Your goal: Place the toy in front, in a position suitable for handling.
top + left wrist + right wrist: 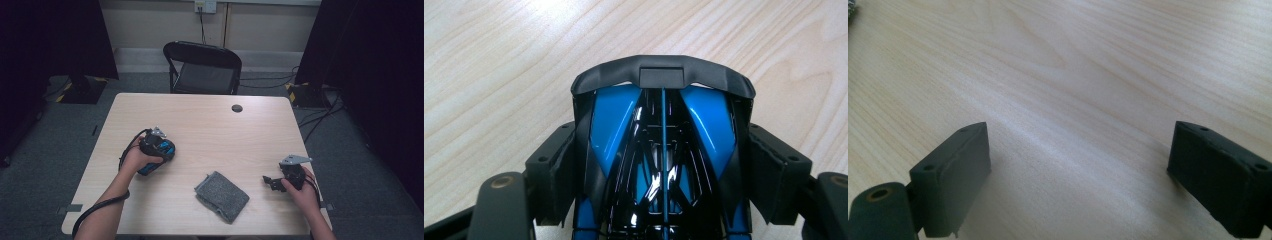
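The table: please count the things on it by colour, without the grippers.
Blue and black: 1, toy car between the left gripper's pads
Grey: 1, folded cloth
Black: 1, round cap in the table
Total: 3

The worktop (210,125) is pale wood-grain laminate, smooth with a soft sheen, the grain running in long streaks. On its left side the blue and black toy car (663,165) looks like hard plastic, highly glossy, with bright glints on its blue panels; its rear wing is a duller, matt black. The pads of the left tool (663,200) on either side of it look like matt black rubbery foam. The right tool (1078,175) has the same dull, slightly scuffed black pads. Near the front edge lies a grey cloth (221,196), coarse and nubbly, quite matt.
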A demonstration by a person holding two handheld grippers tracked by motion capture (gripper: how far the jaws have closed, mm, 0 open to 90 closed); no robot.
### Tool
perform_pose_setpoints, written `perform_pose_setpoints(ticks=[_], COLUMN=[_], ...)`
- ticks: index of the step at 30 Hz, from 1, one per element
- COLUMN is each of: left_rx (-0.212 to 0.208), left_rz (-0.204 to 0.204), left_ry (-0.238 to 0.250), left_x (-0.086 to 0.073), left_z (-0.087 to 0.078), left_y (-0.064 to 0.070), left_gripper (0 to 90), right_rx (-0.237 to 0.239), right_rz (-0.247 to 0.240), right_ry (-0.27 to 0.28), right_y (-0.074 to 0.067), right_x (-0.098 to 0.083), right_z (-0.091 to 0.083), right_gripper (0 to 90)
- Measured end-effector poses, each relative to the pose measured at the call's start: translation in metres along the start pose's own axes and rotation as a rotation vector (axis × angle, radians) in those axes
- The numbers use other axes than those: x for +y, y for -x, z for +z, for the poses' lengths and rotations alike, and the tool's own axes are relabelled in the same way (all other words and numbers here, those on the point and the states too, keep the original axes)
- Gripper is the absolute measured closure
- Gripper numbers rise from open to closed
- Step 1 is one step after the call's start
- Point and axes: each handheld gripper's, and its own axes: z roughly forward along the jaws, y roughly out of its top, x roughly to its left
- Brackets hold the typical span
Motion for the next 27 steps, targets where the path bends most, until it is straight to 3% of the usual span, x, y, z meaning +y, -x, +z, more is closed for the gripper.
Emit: perform_pose_setpoints(ticks=[4, 12, 27], left_rx=[0.037, 0.042, 0.053], left_rz=[-0.017, 0.016, 0.02], left_ry=[0.009, -0.026, -0.043], left_x=[-0.001, 0.004, 0.021], left_z=[-0.001, -0.005, -0.028], left_y=[0.002, 0.005, 0.009], left_gripper=[25.2, 25.4, 25.6], right_rx=[0.0, 0.0, 0.001], right_rz=[0.0, 0.0, -0.001], right_ry=[0.0, 0.0, 0.0], right_y=[0.0, 0.0, 0.0], right_x=[0.0, 0.0, 0.0], right_z=[0.0, 0.0, 0.0], right_gripper=[9.3, 9.3, 9.3])
